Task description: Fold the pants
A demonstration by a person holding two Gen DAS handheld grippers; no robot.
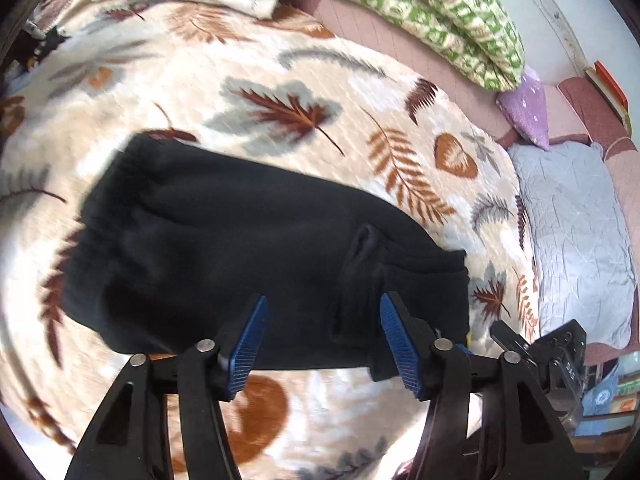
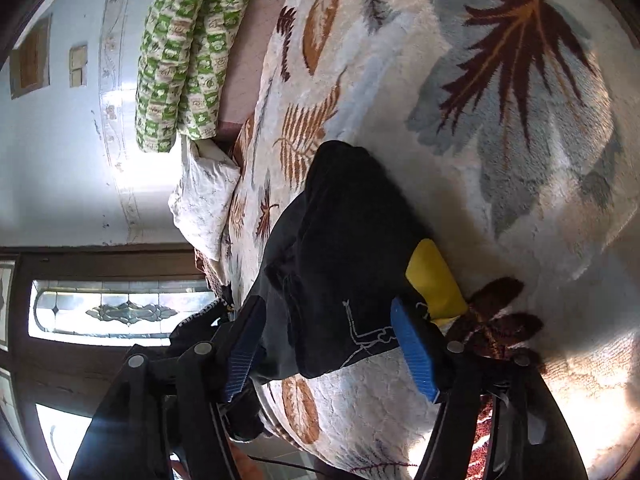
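Note:
Black pants (image 1: 240, 240) lie folded into a thick bundle on a leaf-patterned blanket (image 1: 320, 80). My left gripper (image 1: 324, 298) hovers over the bundle's near edge, open, its blue pads (image 1: 248, 344) spread wide and not pressing the cloth. In the right wrist view the same pants (image 2: 340, 232) stretch away from me, with a white stitched outline near their closest edge. My right gripper (image 2: 326, 302) is open, with that edge lying between its fingers, not pinched. A yellow patch (image 2: 434, 276) pokes out beside the pants by the right finger.
A green patterned quilt roll (image 1: 440, 12) and a purple cushion (image 1: 524, 108) lie along the far side of the bed. A grey pillow (image 1: 576, 232) sits at the right. The black housing of the other hand-held tool (image 1: 560, 352) is close by. A glass-paned door (image 2: 112, 312) stands beyond the bed.

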